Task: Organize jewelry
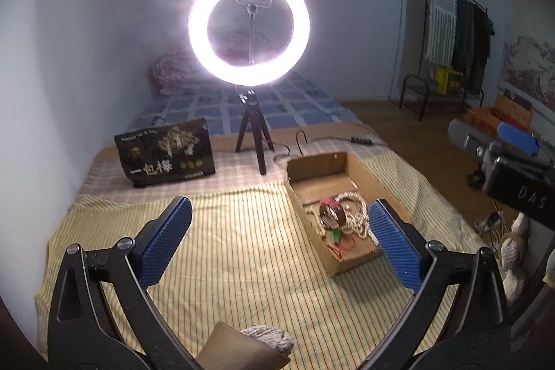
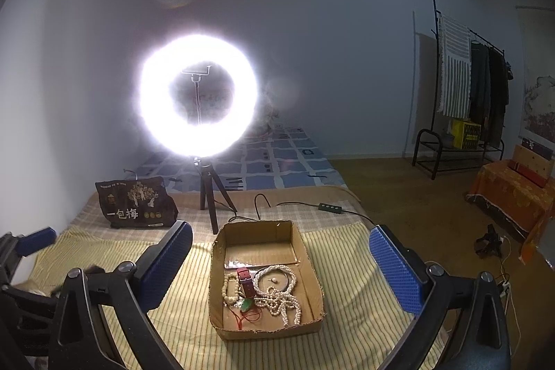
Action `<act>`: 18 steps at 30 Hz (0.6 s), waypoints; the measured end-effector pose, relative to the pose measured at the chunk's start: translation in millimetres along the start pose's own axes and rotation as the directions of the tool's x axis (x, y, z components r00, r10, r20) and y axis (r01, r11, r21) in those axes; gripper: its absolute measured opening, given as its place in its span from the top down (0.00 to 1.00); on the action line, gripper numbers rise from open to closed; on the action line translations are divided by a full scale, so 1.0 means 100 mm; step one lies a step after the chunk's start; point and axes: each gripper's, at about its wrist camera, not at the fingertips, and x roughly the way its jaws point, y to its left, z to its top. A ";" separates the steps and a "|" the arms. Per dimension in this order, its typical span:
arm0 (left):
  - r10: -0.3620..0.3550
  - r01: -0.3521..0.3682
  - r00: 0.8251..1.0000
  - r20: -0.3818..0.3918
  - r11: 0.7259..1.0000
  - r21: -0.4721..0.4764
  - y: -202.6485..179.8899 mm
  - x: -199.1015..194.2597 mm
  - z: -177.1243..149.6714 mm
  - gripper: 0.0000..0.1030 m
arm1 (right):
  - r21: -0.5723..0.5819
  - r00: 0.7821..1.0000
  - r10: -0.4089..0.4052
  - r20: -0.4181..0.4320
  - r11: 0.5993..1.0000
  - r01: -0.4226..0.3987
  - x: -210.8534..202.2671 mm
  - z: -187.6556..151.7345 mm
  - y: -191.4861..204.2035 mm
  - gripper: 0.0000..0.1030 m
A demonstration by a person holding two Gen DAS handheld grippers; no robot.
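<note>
A shallow cardboard box (image 2: 266, 280) lies on a bed covered with a yellow striped cloth (image 2: 347, 307), and the jewelry is collected inside it, at the end nearer to the cameras. There is a long pearl necklace (image 2: 277, 292) in loops, a red strap (image 2: 245, 281) that looks like a watch band, a string of pale beads (image 2: 229, 290) along the left wall of the box, and a small green pendant on a red cord (image 2: 247, 306). The right gripper (image 2: 281, 264) is above the bed with the box between its blue fingers (image 2: 393, 266); the jaws stand wide apart and hold nothing. The left gripper (image 1: 279, 240) is also fully spread and empty, and in its view the box sits just beside its right finger. Behind the box a bright ring light (image 2: 198, 99) stands on a small tripod, and a dark printed bag (image 2: 135, 203) stands to the left of it.
</note>
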 end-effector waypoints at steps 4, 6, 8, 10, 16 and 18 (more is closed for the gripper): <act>0.016 -0.016 1.000 0.023 1.000 -0.007 0.01 -0.03 0.01 0.00 | 0.010 1.000 -0.009 0.006 1.000 0.009 0.01 -0.01 -0.01 0.00; 0.011 -0.011 1.000 0.021 1.000 -0.012 0.01 -0.02 0.01 0.00 | 0.020 1.000 -0.008 0.009 1.000 0.008 0.01 -0.02 -0.02 0.00; 0.011 -0.011 1.000 0.021 1.000 -0.011 0.01 -0.03 0.02 0.00 | 0.029 1.000 -0.007 0.011 1.000 0.007 0.00 -0.02 -0.02 0.00; 0.011 -0.011 1.000 0.023 1.000 -0.011 0.01 -0.03 0.02 0.00 | 0.032 1.000 -0.007 0.012 0.999 0.007 0.00 -0.03 -0.02 0.00; 0.008 -0.008 1.000 0.021 1.000 -0.003 0.00 -0.04 0.01 0.00 | 0.033 1.000 -0.006 0.014 0.999 0.006 -0.02 -0.04 -0.02 0.00; 0.008 -0.008 1.000 0.023 1.000 -0.004 -0.01 -0.04 0.01 0.00 | 0.031 1.000 -0.006 0.013 0.999 0.006 -0.01 -0.04 -0.02 0.00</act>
